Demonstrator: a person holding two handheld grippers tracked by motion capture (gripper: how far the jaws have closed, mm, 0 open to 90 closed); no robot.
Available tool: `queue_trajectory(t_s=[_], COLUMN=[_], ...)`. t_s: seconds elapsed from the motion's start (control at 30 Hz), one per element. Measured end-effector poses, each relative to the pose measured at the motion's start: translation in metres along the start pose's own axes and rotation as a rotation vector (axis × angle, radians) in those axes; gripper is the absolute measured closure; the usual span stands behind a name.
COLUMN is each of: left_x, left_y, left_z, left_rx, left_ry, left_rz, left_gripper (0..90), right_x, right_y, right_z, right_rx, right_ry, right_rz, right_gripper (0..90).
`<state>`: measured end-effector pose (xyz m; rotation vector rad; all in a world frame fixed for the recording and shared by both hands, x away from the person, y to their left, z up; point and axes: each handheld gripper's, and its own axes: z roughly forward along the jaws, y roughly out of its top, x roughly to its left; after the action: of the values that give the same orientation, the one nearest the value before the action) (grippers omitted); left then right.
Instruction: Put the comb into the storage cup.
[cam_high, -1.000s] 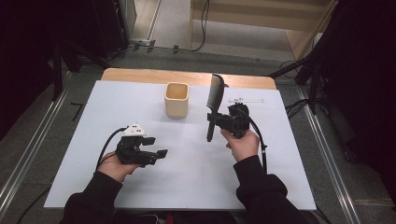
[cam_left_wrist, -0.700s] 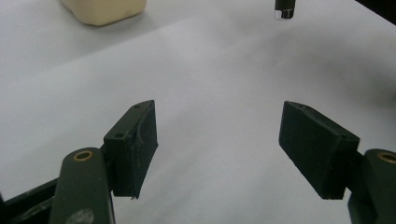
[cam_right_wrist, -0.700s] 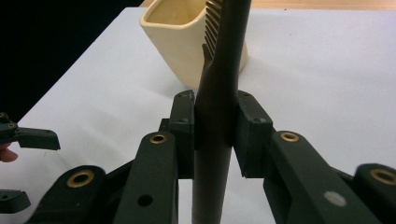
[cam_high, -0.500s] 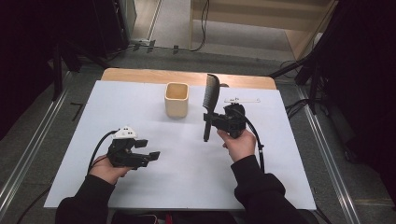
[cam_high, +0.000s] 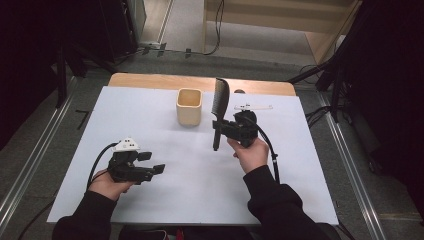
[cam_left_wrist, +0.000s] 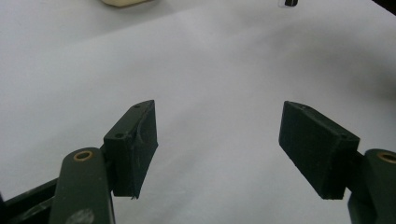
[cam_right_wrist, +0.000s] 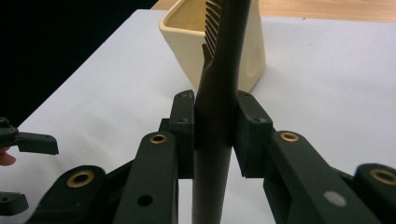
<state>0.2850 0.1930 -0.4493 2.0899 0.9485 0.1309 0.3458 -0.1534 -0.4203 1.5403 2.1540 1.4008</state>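
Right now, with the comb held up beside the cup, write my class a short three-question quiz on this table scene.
1. True or false: the right gripper is shut on the comb.
2. What stands on the white table just left of the comb in the high view? A) a plate B) a cream square cup C) a bottle
3. Fill in: the left gripper has its jaws ____ with nothing between them.

Key:
1. True; its pads press on the comb's handle, with the toothed end pointing up.
2. B
3. open
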Motion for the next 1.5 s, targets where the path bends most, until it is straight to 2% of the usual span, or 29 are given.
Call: queue_trajectory(t_s=[0.37,0.9,1.07,1.5], left_x=[0.004,0.005,0.006,0.008], left_y=[-0.002,-0.002,-0.002,-0.003], left_z=[-0.002,-0.001,-0.001,-0.003], left_rx=[0.004,0.007,0.009,0.004], left_ry=[0.007,0.011,0.011,0.011], left_rz=[-0.008,-0.011,-0.009,-0.016], left_gripper=[28.4,28.4,28.4,28.4], right_x=[0.006,0.013,0.013,0.018], right_y=[0.004,0.02,0.024,0.037], right_z=[0.007,0.013,0.014,0.014], right_rx=[-0.003,-0.021,-0.028,-0.081], right_ry=[0.011,0.026,0.04,0.041], right_rz=[-0.015,-0.033,-0.018,-0.031], right_gripper=[70.1,70.1,70.1,70.0])
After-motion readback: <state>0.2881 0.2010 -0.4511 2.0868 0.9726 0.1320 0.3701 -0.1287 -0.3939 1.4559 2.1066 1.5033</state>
